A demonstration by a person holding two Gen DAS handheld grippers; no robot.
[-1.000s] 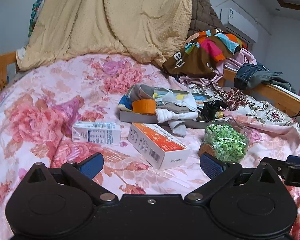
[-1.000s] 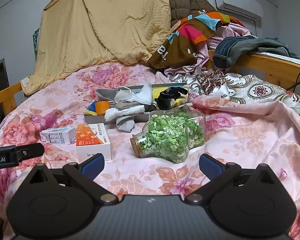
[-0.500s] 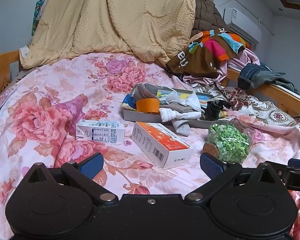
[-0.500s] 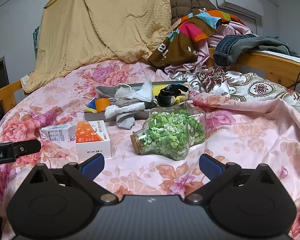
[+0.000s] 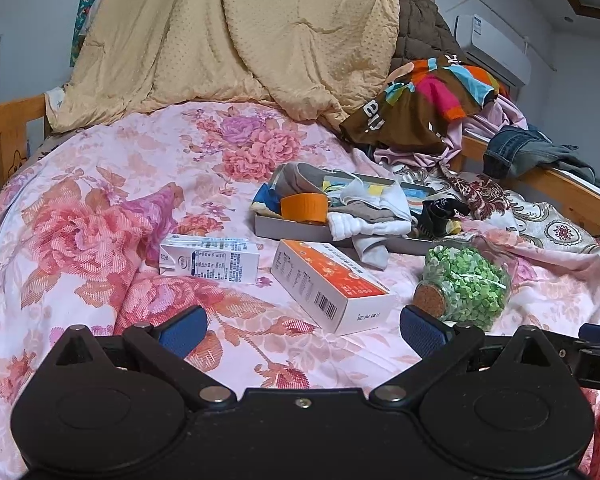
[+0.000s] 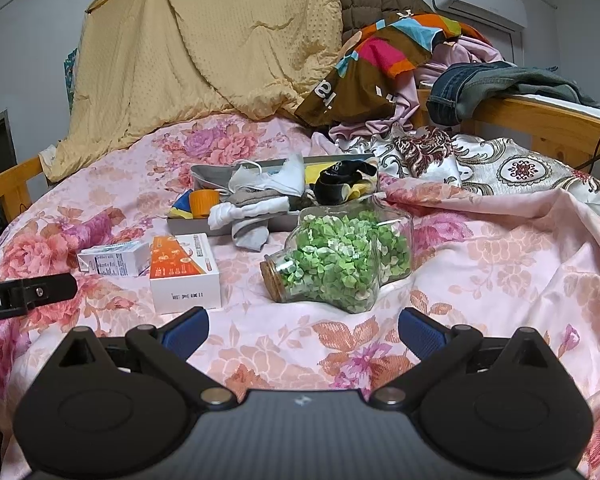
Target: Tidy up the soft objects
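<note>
Both our grippers, left (image 5: 302,326) and right (image 6: 303,326), hold fingers apart, empty. Socks (image 5: 370,226) at one o'clock: light, limp; we'd pinch a bunched fold.

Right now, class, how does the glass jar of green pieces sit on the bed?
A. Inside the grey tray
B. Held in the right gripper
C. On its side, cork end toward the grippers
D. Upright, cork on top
C: the glass jar lies tipped on the bedspread, its cork facing the camera.
</note>
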